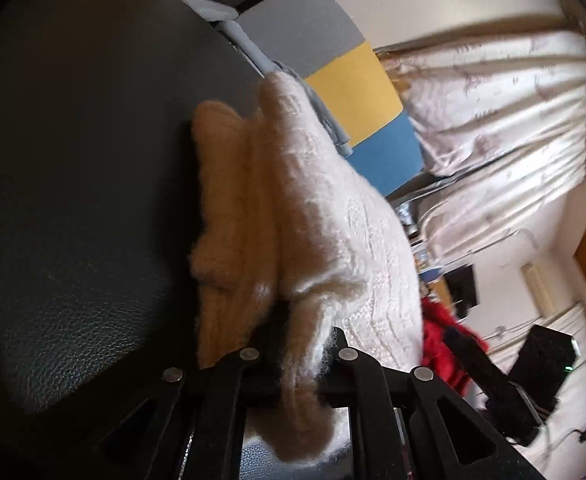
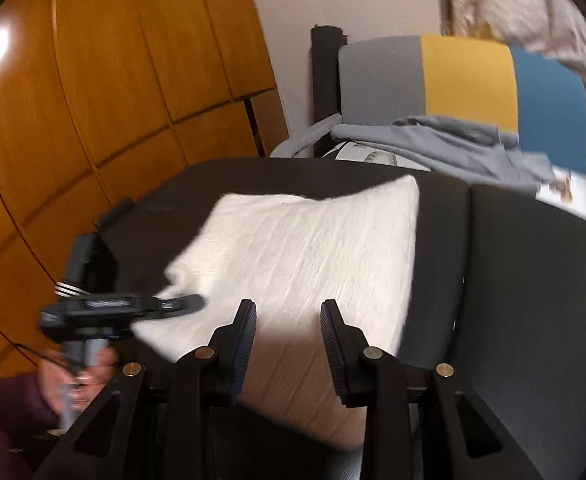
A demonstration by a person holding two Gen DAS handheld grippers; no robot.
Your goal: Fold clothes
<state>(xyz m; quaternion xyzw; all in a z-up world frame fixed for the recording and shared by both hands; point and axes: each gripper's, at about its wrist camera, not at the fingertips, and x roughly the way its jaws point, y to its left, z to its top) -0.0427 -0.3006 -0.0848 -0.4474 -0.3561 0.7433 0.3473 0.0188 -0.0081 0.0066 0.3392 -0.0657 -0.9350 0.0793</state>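
1. Fluffy cream-white knitted sweater (image 2: 305, 264) lies folded into a rough rectangle on the dark leather-textured surface (image 2: 533, 280), near the middle of its top
2. Left gripper (image 1: 293, 350): jaws clenched on a bunched edge of the knit; the fabric spills out past both fingers (left wrist view is tilted hard to one side, so the cloth reads as a steep ridge)
3. In the right wrist view the left gripper (image 2: 189, 303) sits at the sweater's left edge, a hand (image 2: 79, 368) in a dark maroon sleeve (image 2: 9, 404) wrapped round its grey handle
4. Right gripper (image 2: 289, 334): jaws released, spread apart, nothing between them; it hovers over the sweater's near edge, and whether the tips touch the knit cannot be told
5. Behind the surface: a chair back in grey, yellow and blue panels (image 2: 465, 76), with crumpled grey garment (image 2: 445, 140) heaped on its seat
6. Orange-brown wooden panelling (image 2: 113, 80) on the left, pale curtains (image 1: 505, 120) beyond
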